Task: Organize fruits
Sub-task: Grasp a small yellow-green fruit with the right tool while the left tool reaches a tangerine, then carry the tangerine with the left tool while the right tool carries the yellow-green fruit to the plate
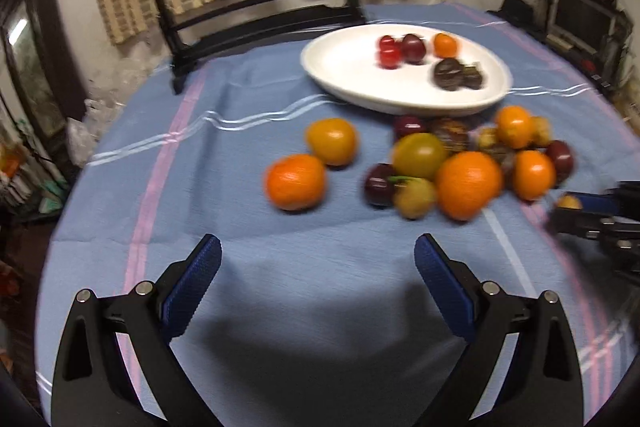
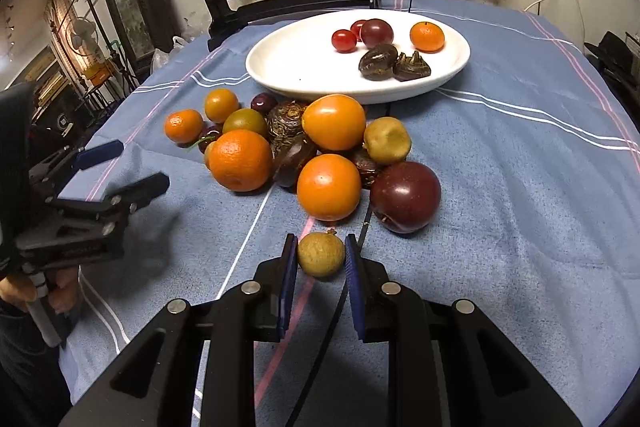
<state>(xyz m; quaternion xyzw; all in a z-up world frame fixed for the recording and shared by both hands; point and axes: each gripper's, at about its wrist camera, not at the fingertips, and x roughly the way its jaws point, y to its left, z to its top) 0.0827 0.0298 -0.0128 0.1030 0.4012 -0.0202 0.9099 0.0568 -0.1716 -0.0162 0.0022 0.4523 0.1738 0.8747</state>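
Gripping a small, round, yellowish-brown fruit [image 2: 321, 254] with a rough, dull skin, the right claw [image 2: 321, 259] has its blue pads pressed against both sides of it, low over the blue striped tabletop [image 2: 520, 167]. Just beyond lies the loose pile: a dark red plum [image 2: 405, 197], several oranges such as the one nearest the claw [image 2: 329, 187], a yellow-green dented fruit [image 2: 387, 140] and dark brown knobbly pieces between them. Farther back stands the white plate [image 2: 300, 67], holding two cherry tomatoes [image 2: 344, 40], a dark plum, a small orange [image 2: 427, 36] and two dark brown pieces [image 2: 394, 63].

The right wrist view is sharp and shows the skin textures and the left claw [image 2: 120, 167] at the left, held in a hand [image 2: 60, 287], its fingers spread. The left wrist view is blurred; it shows that left claw [image 1: 318, 259] from behind, fingers wide apart over bare cloth with nothing between them, well short of the pile. It sets two oranges [image 1: 295, 181] apart at the pile's left side, and at its right edge catches the right claw [image 1: 576, 205] with a glimpse of the yellowish fruit. A dark wooden frame [image 1: 260, 7] with a round painted panel stands behind the plate.
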